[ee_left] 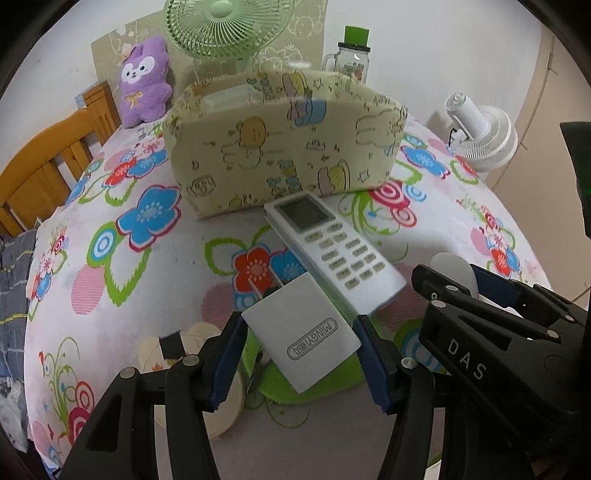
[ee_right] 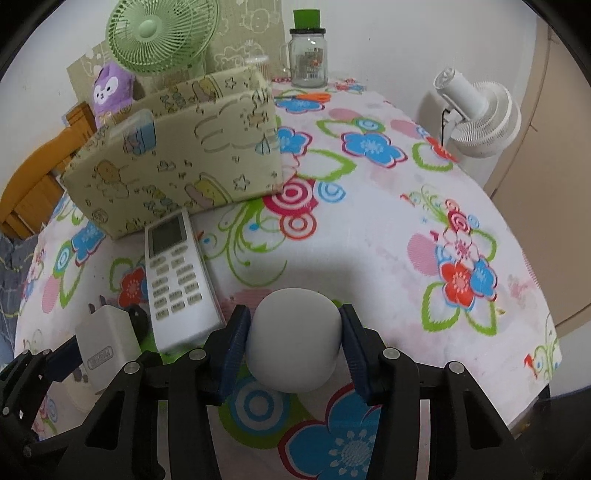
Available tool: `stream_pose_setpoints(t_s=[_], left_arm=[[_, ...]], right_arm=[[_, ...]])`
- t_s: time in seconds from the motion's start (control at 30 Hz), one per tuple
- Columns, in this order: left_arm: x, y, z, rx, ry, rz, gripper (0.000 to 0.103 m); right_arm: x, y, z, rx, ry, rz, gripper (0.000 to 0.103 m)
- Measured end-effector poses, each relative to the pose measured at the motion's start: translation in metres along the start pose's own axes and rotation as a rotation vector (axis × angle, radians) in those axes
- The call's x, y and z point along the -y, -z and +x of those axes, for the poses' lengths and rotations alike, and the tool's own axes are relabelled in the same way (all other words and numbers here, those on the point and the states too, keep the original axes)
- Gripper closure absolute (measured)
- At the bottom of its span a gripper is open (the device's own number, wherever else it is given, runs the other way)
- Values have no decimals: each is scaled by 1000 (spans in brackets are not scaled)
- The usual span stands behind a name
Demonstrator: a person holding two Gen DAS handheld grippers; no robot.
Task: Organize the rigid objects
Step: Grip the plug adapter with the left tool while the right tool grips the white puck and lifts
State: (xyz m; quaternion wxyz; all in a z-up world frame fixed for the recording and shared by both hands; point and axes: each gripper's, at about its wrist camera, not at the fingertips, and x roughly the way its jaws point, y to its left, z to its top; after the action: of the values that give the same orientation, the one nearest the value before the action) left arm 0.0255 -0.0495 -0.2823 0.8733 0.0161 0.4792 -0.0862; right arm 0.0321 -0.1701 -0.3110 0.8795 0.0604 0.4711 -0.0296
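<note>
The white charger [ee_left: 301, 332] sits clamped between the blue pads of the left tool [ee_left: 301, 345], its two metal prongs pointing away toward the fabric box [ee_left: 280, 144]. Beside it, the right tool [ee_right: 293, 341] grips a white rounded cylinder [ee_right: 293, 341], the pads pressing its sides. Both things are held low over the flowered surface [ee_right: 369, 229], on the near side of the box.

Between the two tools lies a white remote control [ee_left: 332, 247], flat on the surface, its screen end just at the box's front wall and its long axis running back from the box toward the tools. Both held things must go forward and upward from the tools to clear the box's front wall; the left hand looks more directly in front of the box, the right one off toward its right end.

The box is open at the top. Something pale shows inside near its left end, too unclear to name.

Behind the box stand a green fan [ee_left: 229, 26], a purple plush toy [ee_left: 144, 81] and a glass jar with a green cap [ee_right: 307, 55]; to the box's right stands a white fan [ee_right: 480, 110].
</note>
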Motion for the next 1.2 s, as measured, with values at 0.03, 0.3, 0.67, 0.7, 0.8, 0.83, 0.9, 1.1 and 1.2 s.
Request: stream_pose_setpoints(t_s=[0.03,0.3,0.67,0.7,0.8,0.83,0.9,1.1,1.2], left_arm=[[0,-2,-1,5,0,-2,42],[0,-17,-7,30,7,-33,42],[-2,-42,-18,65,-20,-79,42],[-2,-44,-19,67,-24,-84,42],[-4,-51,-23,73,-33,-99,42],[-4,-53,-24,74,-34,-104,42],[-5,-56,-26,76,-39,-113,42],[-6,-69,-34,93,-46,-131,42],[-6,-74,-39,101,-51,-132,42]], right_arm=[[0,-2,-1,5,1,-1,51],[-3,-20,-12,46,5,-15,51],[-9,-49,-25,93,-27,-51,51],[-9,-52,-26,95,-30,-53,51],[-11,-61,-28,103,-43,-62,51],[-11,-63,-29,105,-47,-67,51],[-13,-68,-33,112,-52,-76,51],[-16,-82,-44,133,-70,-96,51],[-17,-88,-49,137,-83,-101,51]])
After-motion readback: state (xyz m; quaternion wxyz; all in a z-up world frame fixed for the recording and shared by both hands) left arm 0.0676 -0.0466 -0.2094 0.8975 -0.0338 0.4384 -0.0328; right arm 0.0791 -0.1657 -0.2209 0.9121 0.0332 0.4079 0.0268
